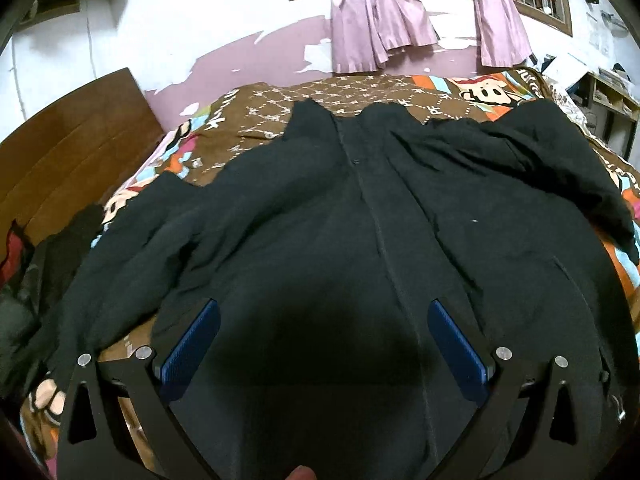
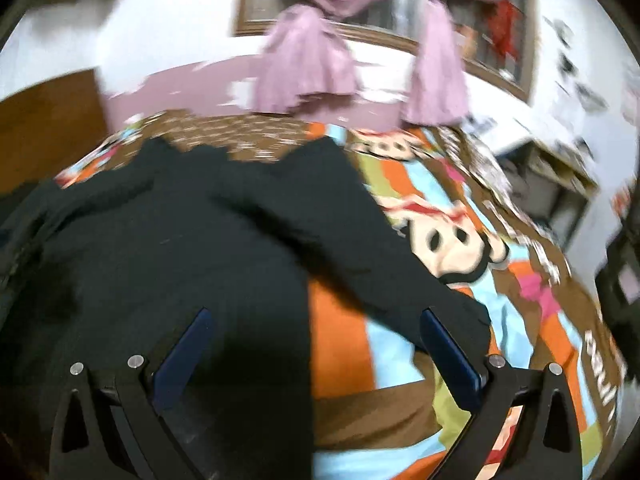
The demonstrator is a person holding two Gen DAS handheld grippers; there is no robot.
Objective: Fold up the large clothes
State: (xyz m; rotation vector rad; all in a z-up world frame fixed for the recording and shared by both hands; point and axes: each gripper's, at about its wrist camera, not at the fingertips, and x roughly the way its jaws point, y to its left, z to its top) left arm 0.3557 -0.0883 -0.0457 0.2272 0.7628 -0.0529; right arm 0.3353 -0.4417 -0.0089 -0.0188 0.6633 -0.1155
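A large black jacket lies front up on the bed, collar far, its closed front placket running down the middle. Its left sleeve spreads to the left; its right sleeve is bunched across the upper right. My left gripper is open and empty above the jacket's lower front. In the blurred right wrist view the jacket fills the left side and one sleeve reaches out to the right. My right gripper is open and empty over the jacket's right edge and the sleeve end.
The bed has a colourful cartoon bedspread. A wooden headboard stands at the left with a pile of dark clothes beside it. Pink curtains hang on the far wall. A shelf unit stands at the right.
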